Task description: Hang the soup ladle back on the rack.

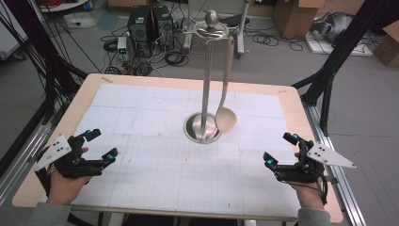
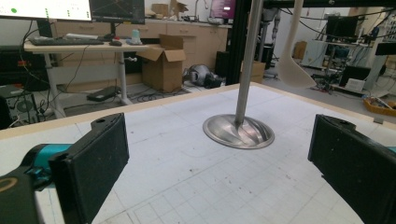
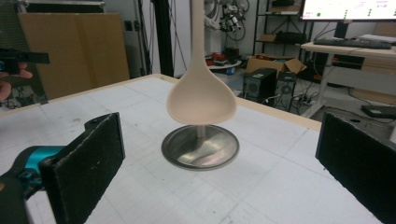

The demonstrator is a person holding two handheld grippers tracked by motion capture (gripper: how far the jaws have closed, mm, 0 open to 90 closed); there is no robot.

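A steel utensil stand (image 1: 206, 80) rises from a round base (image 1: 193, 129) at the middle of the white gridded mat (image 1: 141, 160). A beige spoon (image 1: 226, 117) hangs from its top hook, bowl down, just above the base. The same spoon (image 3: 201, 100) hangs in front of the base (image 3: 201, 148) in the right gripper view; the stand's pole (image 2: 246, 60) and spoon (image 2: 294, 70) appear in the left gripper view. My left gripper (image 1: 100, 144) is open near the left edge. My right gripper (image 1: 279, 148) is open near the right edge. Nothing lies between either pair of jaws.
The wooden table (image 1: 94, 82) has bare borders around the mat. Black frame struts (image 1: 329, 70) stand at the right and cables (image 1: 28, 56) at the left. Computer towers (image 1: 150, 28) and cardboard boxes (image 1: 296, 14) sit on the floor beyond.
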